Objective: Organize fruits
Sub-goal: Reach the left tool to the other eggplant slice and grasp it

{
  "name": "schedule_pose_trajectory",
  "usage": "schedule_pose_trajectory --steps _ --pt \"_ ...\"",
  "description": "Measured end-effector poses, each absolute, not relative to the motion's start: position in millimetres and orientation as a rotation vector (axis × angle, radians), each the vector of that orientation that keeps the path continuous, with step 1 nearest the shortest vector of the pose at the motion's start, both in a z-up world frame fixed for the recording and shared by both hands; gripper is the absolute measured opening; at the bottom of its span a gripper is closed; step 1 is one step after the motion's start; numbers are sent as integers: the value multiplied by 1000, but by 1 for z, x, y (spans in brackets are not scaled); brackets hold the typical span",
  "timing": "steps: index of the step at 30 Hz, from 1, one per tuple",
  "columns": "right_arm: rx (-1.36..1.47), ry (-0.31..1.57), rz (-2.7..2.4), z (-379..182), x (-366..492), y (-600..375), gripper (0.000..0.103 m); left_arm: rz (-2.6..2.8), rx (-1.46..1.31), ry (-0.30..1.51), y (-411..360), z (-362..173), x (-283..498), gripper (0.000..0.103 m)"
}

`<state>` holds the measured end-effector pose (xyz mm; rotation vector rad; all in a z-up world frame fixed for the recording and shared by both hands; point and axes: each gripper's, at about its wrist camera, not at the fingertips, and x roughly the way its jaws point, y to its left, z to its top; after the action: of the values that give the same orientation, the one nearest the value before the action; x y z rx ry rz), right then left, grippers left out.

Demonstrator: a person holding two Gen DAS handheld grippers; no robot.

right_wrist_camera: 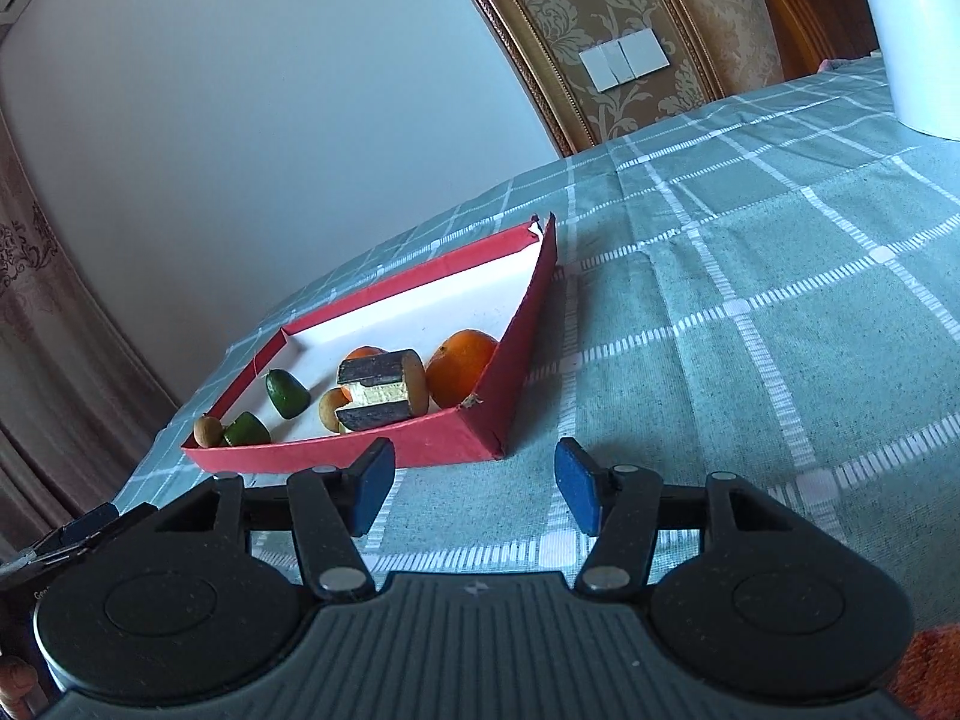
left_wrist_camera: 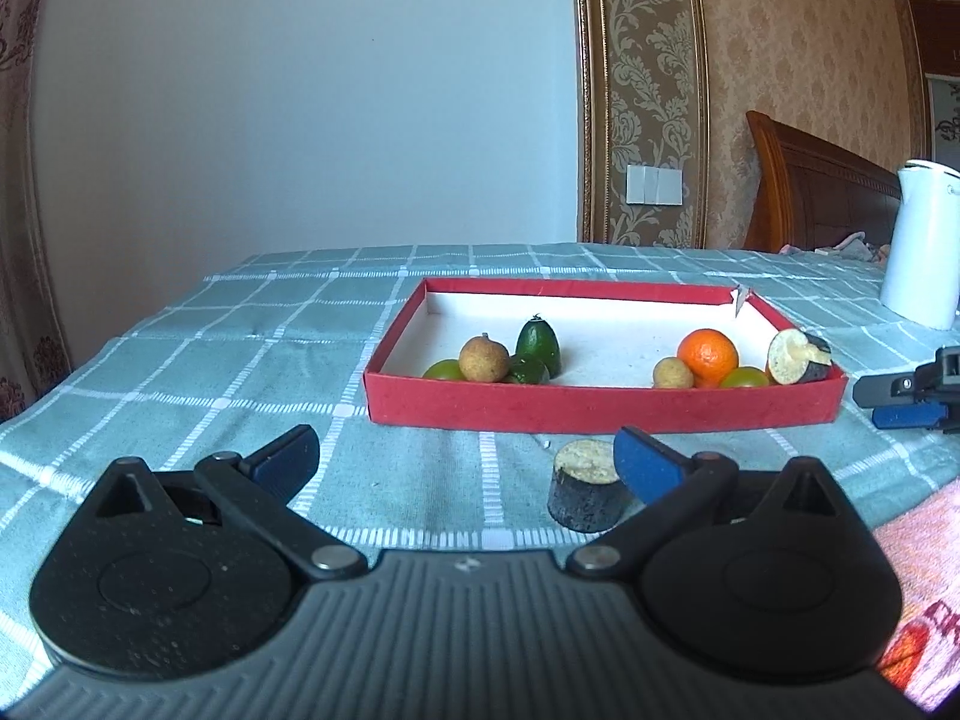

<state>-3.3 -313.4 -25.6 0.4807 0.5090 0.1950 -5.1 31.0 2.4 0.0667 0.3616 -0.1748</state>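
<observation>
A red tray point(left_wrist_camera: 600, 408) with a white floor holds an orange point(left_wrist_camera: 708, 355), green fruits point(left_wrist_camera: 538, 343), brown round fruits point(left_wrist_camera: 483, 359) and a dark cut piece point(left_wrist_camera: 798, 357) at its right corner. Another dark cut piece point(left_wrist_camera: 587, 486) stands on the tablecloth in front of the tray. My left gripper point(left_wrist_camera: 468, 465) is open, its right finger just beside this piece. My right gripper point(right_wrist_camera: 474, 492) is open and empty, low over the cloth near the tray's point(right_wrist_camera: 468, 438) near corner. The orange point(right_wrist_camera: 461, 367) and dark piece point(right_wrist_camera: 384, 393) show there too.
A white kettle point(left_wrist_camera: 927, 246) stands at the back right on the green checked tablecloth point(left_wrist_camera: 240, 360). The right gripper shows at the right edge of the left wrist view point(left_wrist_camera: 912, 399). A pink patterned cloth point(left_wrist_camera: 924, 588) lies at the near right. A wooden headboard is behind.
</observation>
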Motion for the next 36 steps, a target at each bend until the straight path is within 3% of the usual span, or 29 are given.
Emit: schedule_pose_trajectory --steps 11,20,24,25,27,29,33,36 --pt "498 510 216 -27 -2 -315 62 -246 132 403 -3 13 1 102" --pt "502 511 221 -27 -2 -315 62 -267 175 487 -28 -3 20 83" --pt "503 514 225 -27 -1 -315 62 -257 164 504 -28 -4 23 81" --pt "503 515 226 -27 -1 -315 63 -258 166 510 -28 -4 24 78" --pt "505 515 228 -27 -1 -315 63 -274 172 532 -29 -6 26 54" --pt "506 515 230 -27 0 -315 64 -276 175 561 -30 -8 29 43" --pt "508 513 228 -28 0 -315 64 -266 158 571 -26 -9 31 33" --pt "508 512 227 -28 0 -315 64 -264 147 571 -23 -9 31 31"
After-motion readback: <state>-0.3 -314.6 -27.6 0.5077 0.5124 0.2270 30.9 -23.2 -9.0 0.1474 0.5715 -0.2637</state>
